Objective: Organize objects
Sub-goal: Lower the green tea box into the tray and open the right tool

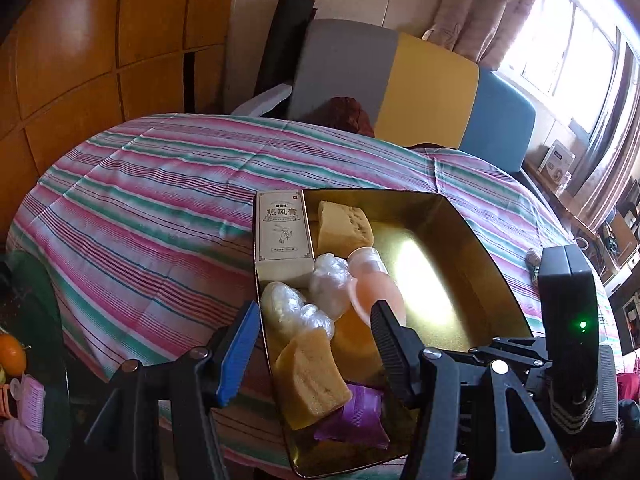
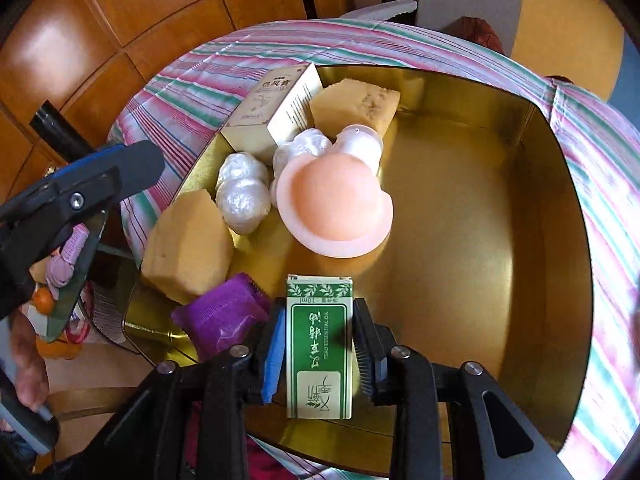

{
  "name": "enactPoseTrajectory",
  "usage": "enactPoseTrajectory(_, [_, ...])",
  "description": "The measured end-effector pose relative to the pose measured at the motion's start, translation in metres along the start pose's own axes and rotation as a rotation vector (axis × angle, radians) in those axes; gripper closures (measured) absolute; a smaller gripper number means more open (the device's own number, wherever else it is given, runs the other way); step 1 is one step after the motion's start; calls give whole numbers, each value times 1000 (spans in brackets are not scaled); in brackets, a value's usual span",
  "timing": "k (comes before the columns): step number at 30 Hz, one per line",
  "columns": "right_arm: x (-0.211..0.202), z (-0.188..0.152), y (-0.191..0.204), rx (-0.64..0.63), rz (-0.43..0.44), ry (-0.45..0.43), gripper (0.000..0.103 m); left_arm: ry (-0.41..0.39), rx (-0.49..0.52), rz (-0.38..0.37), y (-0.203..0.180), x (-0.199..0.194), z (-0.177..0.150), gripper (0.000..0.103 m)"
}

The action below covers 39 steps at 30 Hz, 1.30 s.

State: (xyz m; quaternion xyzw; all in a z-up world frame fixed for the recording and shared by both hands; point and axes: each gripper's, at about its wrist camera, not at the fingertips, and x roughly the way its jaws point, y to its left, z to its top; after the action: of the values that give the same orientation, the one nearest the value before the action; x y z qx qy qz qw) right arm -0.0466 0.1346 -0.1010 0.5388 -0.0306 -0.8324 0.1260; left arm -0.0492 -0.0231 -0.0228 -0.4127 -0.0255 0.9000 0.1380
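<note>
Flanking a green box over the gold tin, right tongs barely parted; left tongs spread, empty

A: I've got a gold tin on a pink-green-white striped cloth.

B: Inside it?

A: Green-and-white box, purple packet, peach disc, two yellow sponges, a cream box.

B: The wrapped lumps?

A: Whitish, maybe clear film; glare hides it.
</note>
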Motion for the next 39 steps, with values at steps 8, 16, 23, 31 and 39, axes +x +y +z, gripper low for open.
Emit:
enactPoseTrajectory(8, [-21,-2,-8,33,67,-89,37,-20,22,19,-4,-6,1,45])
enactPoseTrajectory(16, [-75,-11,-27,91,25,-236,27,-47,61,17,-14,-15,4,45])
enactPoseTrajectory(23, [-112,-18,-69,163,-61,-310,23,-37,84,-14,-27,-16,8,45])
enactPoseTrajectory(31, [-156,-43,-142,271,-208,-357,21,-40,142,-19,-46,-21,12,45])
enactPoseTrajectory(39, [-206,-76,-239,428,-412,-408,18,-59,219,-76,-81,-26,28,45])
